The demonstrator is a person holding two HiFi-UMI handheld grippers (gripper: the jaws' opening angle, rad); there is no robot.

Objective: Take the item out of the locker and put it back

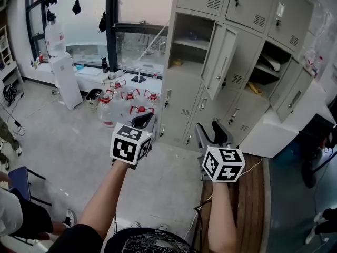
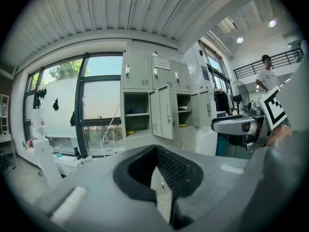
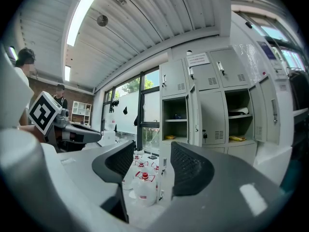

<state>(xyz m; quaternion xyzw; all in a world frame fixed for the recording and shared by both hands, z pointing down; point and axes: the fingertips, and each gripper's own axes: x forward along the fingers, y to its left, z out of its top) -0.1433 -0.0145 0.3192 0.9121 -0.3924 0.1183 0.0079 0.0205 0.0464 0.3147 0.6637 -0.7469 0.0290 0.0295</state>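
Right fingers (image 3: 193, 170) apart, empty | open locker (image 3: 207, 76) shelf: yellow item (image 3: 169, 137)

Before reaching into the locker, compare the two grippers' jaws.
Left gripper: jaws meet at the tips; right gripper: jaws stand wide apart. Behind the left gripper's jaws shows a locker front; between the right gripper's show water bottles. Both hold nothing.

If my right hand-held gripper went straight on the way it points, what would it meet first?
Probably the locker bank, near its lower left corner. The water jugs stand just beside that line and lower down, and depth is unclear, so this is not certain.
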